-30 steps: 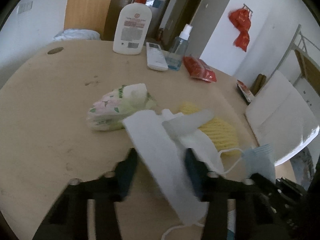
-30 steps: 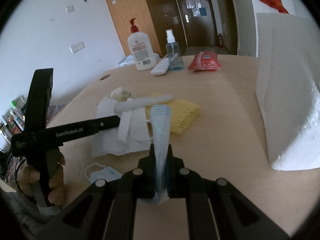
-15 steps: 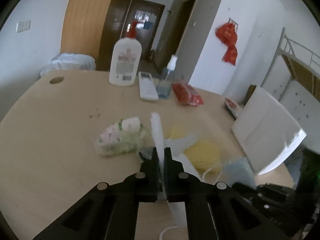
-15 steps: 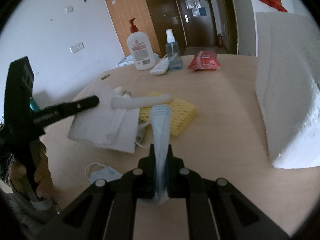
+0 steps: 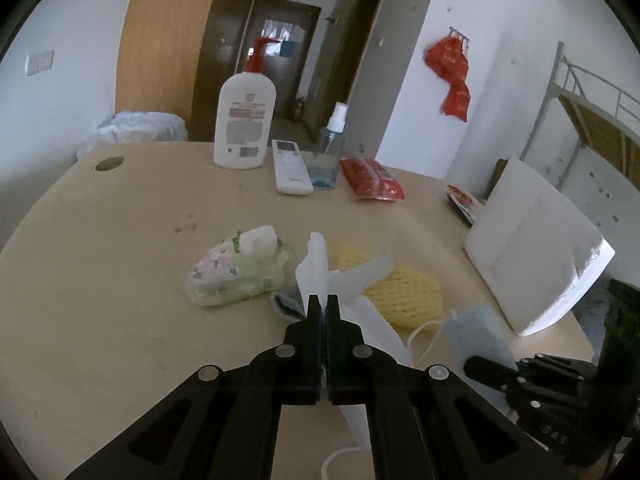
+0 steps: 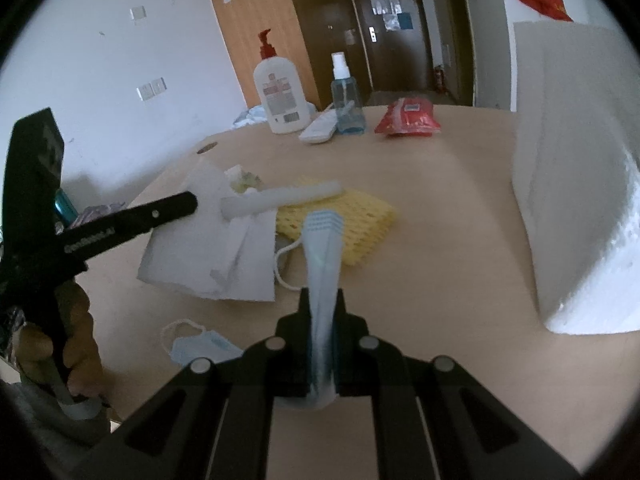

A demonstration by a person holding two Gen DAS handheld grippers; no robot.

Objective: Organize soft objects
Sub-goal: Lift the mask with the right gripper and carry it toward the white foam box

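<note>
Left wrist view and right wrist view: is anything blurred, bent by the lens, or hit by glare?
Left wrist view: the round beige wooden table bulges from fisheye distortion, and the white foam board glares at its lower corner. Right wrist view: the pale blue pleated face mask looks soft, too close to the lens.

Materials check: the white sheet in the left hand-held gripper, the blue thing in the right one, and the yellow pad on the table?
White sheet: looks like thin matte non-woven fabric, likely a face mask; it hangs limp and creased.
Blue mask: pleated non-woven, matte; ridged folds show at its end.
Yellow pad: probably foam netting; open mesh texture, soft edges.
</note>
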